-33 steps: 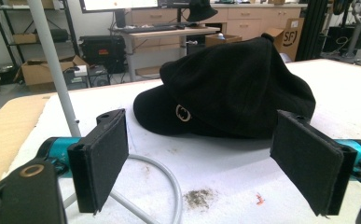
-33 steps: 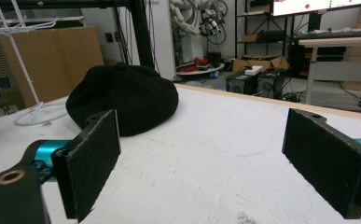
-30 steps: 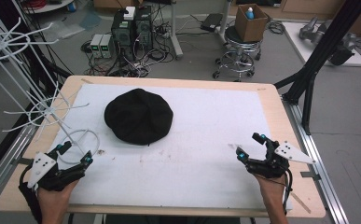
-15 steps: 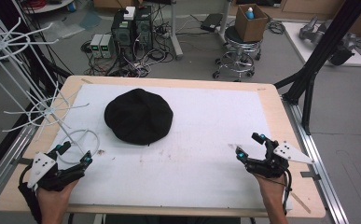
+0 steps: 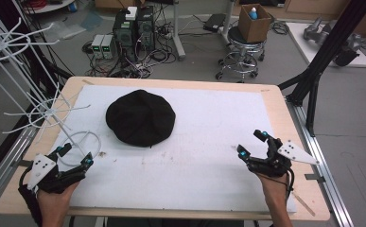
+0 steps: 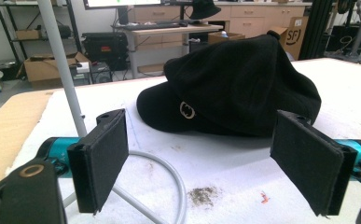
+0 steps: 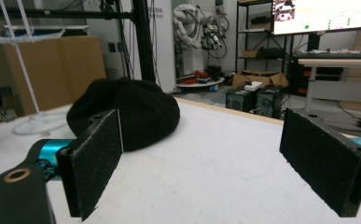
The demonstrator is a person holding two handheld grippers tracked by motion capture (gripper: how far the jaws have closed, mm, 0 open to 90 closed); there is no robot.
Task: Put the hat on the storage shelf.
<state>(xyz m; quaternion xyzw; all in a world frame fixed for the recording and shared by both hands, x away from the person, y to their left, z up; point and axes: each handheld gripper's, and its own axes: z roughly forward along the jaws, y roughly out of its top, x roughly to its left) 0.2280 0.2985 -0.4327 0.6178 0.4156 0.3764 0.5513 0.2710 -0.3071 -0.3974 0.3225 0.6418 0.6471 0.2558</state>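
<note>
On white mat [image 5: 209,156], one black cap [image 5: 141,118]

Your black cap [image 6: 243,88] is soft, matt cloth with a small shiny metal emblem [image 6: 186,110]. The surface [image 5: 275,106] shows bare pale wood at its edges under a matt white sheet [image 5: 209,156], slightly rough. Your tongs' pads [image 6: 104,156] look like coarse matt black felt. The rack [image 5: 39,111] is smooth white-coated wire.

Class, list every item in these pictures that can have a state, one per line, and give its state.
left gripper: open, holding nothing, low over the table's near left corner
right gripper: open, holding nothing, near the right edge
black cap: lying flat on the white mat, untouched
white wire rack: upright at the table's left, its hooks bare
</note>
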